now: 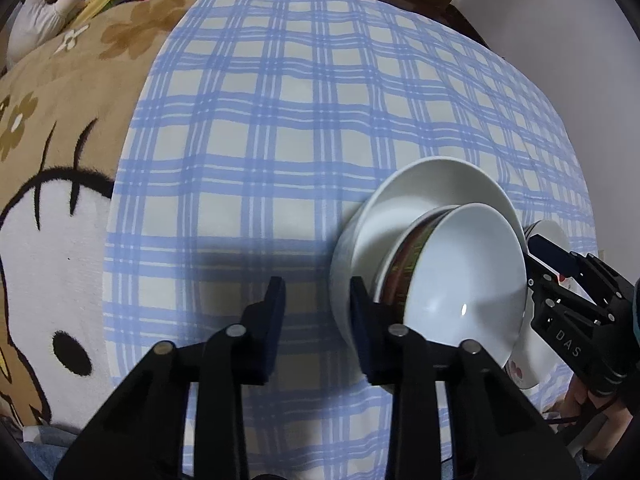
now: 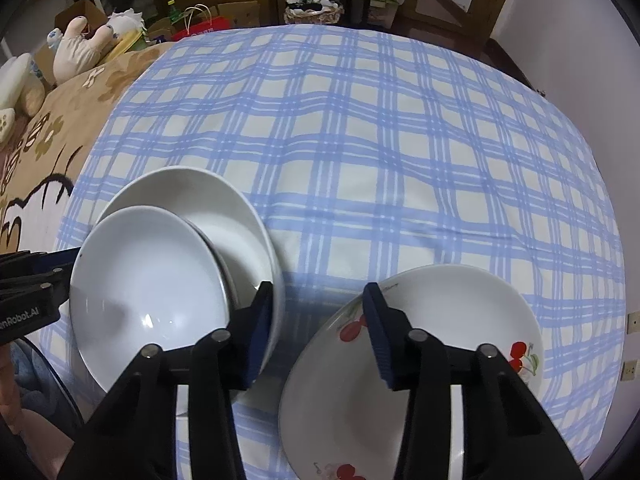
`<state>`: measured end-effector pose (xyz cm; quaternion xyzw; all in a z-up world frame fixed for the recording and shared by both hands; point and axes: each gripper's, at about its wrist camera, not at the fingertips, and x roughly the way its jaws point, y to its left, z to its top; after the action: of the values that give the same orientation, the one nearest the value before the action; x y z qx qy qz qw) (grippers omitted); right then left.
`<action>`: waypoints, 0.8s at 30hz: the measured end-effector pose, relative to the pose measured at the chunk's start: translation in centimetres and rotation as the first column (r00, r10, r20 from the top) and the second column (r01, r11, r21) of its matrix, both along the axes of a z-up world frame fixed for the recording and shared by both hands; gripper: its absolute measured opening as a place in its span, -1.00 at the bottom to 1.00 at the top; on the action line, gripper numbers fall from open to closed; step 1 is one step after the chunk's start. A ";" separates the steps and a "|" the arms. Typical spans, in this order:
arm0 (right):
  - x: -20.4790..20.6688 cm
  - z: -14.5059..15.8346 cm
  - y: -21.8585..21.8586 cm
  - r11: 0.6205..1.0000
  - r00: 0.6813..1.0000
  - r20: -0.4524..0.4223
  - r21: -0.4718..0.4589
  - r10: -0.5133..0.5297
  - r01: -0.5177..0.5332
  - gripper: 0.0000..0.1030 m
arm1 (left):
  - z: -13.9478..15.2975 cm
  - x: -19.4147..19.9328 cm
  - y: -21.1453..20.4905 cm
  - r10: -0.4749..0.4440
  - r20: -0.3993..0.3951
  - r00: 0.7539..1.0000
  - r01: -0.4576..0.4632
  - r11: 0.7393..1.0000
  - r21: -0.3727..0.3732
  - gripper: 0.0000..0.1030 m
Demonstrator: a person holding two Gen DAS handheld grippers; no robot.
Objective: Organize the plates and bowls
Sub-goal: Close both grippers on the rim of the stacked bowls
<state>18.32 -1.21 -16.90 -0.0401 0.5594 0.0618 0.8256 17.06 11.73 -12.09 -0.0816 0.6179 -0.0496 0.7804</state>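
A stack of dishes stands tilted on the blue checked cloth (image 1: 280, 140): a wide white dish (image 1: 424, 184) at the bottom, a bowl with a dark patterned outside (image 1: 412, 248) in it, and a white bowl (image 1: 464, 272) on top. My left gripper (image 1: 318, 320) is open at the stack's left side. Its right finger stands against the wide dish's rim, and only cloth and that rim's edge show in the gap. My right gripper (image 2: 318, 328) is open too. One finger is over the wide dish (image 2: 224, 200), the other over a cherry-printed plate (image 2: 460, 308).
A brown cartoon-print blanket (image 1: 60, 200) lies left of the cloth, with plush toys (image 2: 80, 48) beyond it. A basket (image 2: 314, 12), bags and wooden furniture stand past the far edge. A white wall (image 2: 580, 40) is on the right.
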 end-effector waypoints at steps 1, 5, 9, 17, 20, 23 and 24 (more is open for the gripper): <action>0.0 0.0 -0.1 1.000 1.000 0.003 0.002 -0.002 0.002 -0.11 | -0.1 0.1 -0.1 0.000 0.002 1.000 0.000 1.000 0.003 -0.45; -0.5 0.2 0.9 0.999 0.999 0.034 -0.037 0.035 -0.033 -0.28 | -0.5 0.3 0.0 0.039 -0.013 0.999 -0.040 0.999 -0.014 -0.47; -0.6 0.3 1.9 0.998 0.998 0.045 -0.051 0.048 -0.046 -0.61 | -0.7 0.4 0.5 0.064 -0.024 0.998 -0.065 0.997 -0.049 -0.48; 0.0 0.0 2.4 0.998 0.998 0.000 -0.013 0.069 -0.069 -0.84 | -0.9 0.6 0.1 0.066 -0.024 0.998 -0.067 0.996 -0.061 -0.49; 0.8 -0.7 1.8 0.997 0.996 -0.062 0.036 0.064 -0.061 -0.84 | -1.1 0.5 0.7 0.090 -0.043 0.995 -0.095 0.989 -0.114 -0.49; 1.5 -1.0 1.0 0.995 0.991 -0.122 0.090 0.046 -0.035 -0.83 | -1.0 0.4 1.0 0.100 -0.044 0.994 -0.106 0.986 -0.132 -0.49; 1.6 -1.1 1.0 0.995 0.990 -0.132 0.092 0.045 -0.033 -0.84 | -0.9 0.4 1.0 0.102 -0.042 0.994 -0.106 0.986 -0.130 -0.49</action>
<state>19.92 -0.20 -18.01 -0.0095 0.6093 0.1056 0.7858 17.47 12.76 -12.98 -0.1660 0.6219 -0.0480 0.7638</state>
